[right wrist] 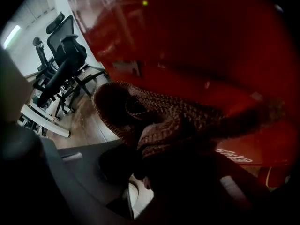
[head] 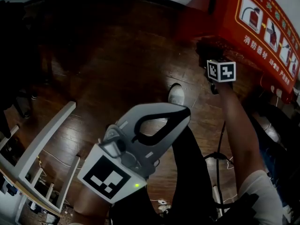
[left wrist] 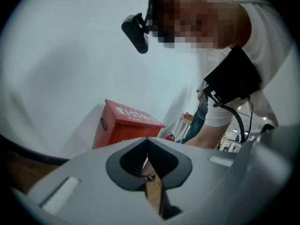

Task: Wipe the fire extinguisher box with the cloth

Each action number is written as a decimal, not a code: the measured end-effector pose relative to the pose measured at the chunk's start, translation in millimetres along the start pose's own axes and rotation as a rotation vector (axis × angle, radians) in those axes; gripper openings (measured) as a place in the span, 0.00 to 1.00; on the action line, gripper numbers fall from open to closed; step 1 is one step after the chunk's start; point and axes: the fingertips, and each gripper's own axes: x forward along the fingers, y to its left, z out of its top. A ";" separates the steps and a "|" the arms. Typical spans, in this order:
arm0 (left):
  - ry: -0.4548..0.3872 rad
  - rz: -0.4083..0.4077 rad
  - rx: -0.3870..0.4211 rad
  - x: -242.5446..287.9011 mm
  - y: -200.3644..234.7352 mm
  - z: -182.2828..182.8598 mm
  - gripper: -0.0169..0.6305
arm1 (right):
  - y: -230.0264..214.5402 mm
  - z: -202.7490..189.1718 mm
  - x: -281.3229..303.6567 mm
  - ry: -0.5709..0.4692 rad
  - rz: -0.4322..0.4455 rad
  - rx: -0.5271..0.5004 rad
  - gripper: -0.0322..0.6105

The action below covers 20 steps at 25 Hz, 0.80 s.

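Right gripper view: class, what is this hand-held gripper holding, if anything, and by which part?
The right hand-held gripper is shut on the cloth, pinching a bunched fold of it.

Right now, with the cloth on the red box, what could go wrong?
1. The cloth is bunched in the right claw, much of it loose against the fire extinguisher box; a hard stroke could drag it out.
2. The black cable loops beside the right arm and could snag.
3. The left claw, shut and empty, blocks much of the head view.
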 end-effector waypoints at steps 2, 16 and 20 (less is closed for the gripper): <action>-0.005 0.017 -0.015 -0.7 6.7 -12.4 0.03 | -5.5 -11.4 27.7 0.041 -0.008 -0.006 0.16; -0.045 0.031 -0.051 -22.2 -2.2 2.2 0.03 | 96.9 21.1 -80.4 -0.093 0.116 -0.167 0.16; -0.047 0.024 -0.025 -34.8 -4.6 28.0 0.03 | 124.8 67.8 -155.4 -0.246 0.137 -0.095 0.16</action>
